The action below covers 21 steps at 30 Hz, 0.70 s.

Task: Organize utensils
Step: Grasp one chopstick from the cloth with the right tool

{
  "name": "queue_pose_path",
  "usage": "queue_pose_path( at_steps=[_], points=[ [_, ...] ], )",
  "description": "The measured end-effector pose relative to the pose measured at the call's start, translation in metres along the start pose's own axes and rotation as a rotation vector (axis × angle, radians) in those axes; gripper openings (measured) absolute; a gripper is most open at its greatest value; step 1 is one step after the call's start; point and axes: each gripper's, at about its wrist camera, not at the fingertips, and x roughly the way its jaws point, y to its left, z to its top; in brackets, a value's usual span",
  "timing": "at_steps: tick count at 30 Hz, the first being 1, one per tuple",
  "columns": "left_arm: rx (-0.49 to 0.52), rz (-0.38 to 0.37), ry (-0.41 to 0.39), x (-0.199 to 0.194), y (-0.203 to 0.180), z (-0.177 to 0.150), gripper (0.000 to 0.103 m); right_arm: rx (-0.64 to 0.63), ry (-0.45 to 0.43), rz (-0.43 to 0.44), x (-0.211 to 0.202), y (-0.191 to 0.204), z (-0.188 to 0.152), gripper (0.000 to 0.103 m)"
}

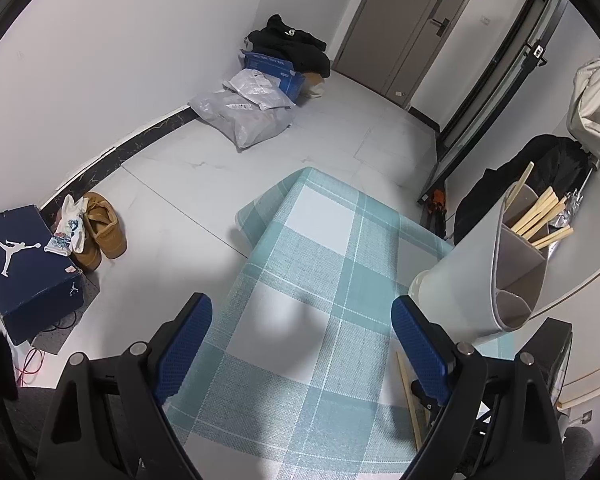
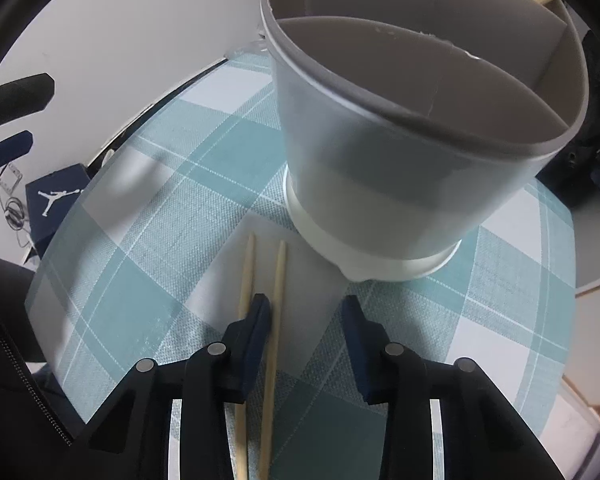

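A grey divided utensil holder point(image 2: 380, 160) stands on the teal checked tablecloth point(image 2: 148, 264); in the left wrist view the holder point(image 1: 472, 264) has several wooden chopsticks point(image 1: 540, 216) in its far compartment. Two loose chopsticks point(image 2: 276, 304) lie on the cloth just in front of the holder. My right gripper point(image 2: 304, 312) is open and low over them, its left finger point(image 2: 260, 320) between the two sticks. One chopstick point(image 1: 408, 392) shows by my left gripper's right finger. My left gripper point(image 1: 300, 312) is open and empty above the cloth, left of the holder.
The table edge point(image 1: 260, 216) drops to a tiled floor. On the floor are a navy shoe box point(image 1: 28, 268), tan shoes point(image 1: 100, 228), grey bags point(image 1: 244, 116) and a blue box point(image 1: 272, 70). Dark clothing point(image 1: 512, 188) sits behind the holder.
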Motion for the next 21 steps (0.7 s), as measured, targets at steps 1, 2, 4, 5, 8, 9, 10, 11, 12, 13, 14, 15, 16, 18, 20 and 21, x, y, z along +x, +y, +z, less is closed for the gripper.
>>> queue_pose_path(
  at_steps=[1,2,4,5,8,9,10,11,12,13,14,15,16,18,20,21],
  points=[
    [-0.002,0.001,-0.001,0.0,0.0,0.0,0.089,-0.004,-0.001,-0.001,0.0,0.002,0.0,0.036],
    [-0.006,0.004,-0.001,0.0,0.001,0.0,0.089,-0.007,-0.002,-0.001,0.002,0.005,0.002,0.036],
    [-0.01,0.007,0.001,0.001,0.003,0.0,0.089,-0.022,-0.01,-0.006,0.003,0.011,0.005,0.036],
    [-0.011,0.009,0.001,0.001,0.003,0.0,0.089,-0.034,-0.017,-0.008,0.004,0.014,0.007,0.036],
    [-0.012,0.017,0.003,0.002,0.004,0.0,0.089,-0.052,-0.028,0.018,0.007,0.024,0.01,0.021],
    [-0.012,0.02,0.005,0.002,0.004,-0.001,0.089,-0.061,-0.029,0.018,0.007,0.026,0.011,0.017],
    [-0.01,0.021,0.006,0.003,0.005,-0.001,0.089,-0.072,-0.03,0.023,0.007,0.029,0.011,0.014],
    [-0.009,0.024,0.006,0.003,0.005,-0.001,0.089,-0.077,-0.03,0.034,0.007,0.032,0.011,0.006],
    [-0.008,0.026,0.007,0.004,0.006,-0.001,0.089,-0.08,-0.029,0.041,0.007,0.033,0.01,0.005],
    [-0.007,0.025,0.011,0.005,0.007,-0.002,0.089,-0.076,-0.026,0.046,0.007,0.033,0.01,0.005],
    [-0.007,0.026,0.015,0.006,0.007,-0.002,0.089,-0.065,-0.022,0.063,0.006,0.031,0.01,0.005],
    [-0.006,0.03,0.019,0.007,0.008,-0.002,0.089,-0.049,-0.018,0.077,0.004,0.027,0.009,0.005],
    [-0.003,0.034,0.021,0.008,0.007,-0.003,0.089,-0.03,-0.016,0.09,0.003,0.024,0.008,0.005],
    [0.008,0.035,0.023,0.009,0.005,-0.006,0.089,0.014,-0.026,0.108,-0.004,0.013,0.007,0.005],
    [0.026,0.019,0.041,0.013,0.002,-0.01,0.089,0.077,-0.042,0.137,-0.012,0.0,0.003,0.005],
    [0.038,0.009,0.056,0.016,0.0,-0.013,0.089,0.116,-0.053,0.153,-0.016,-0.007,0.001,0.005]
  ],
)
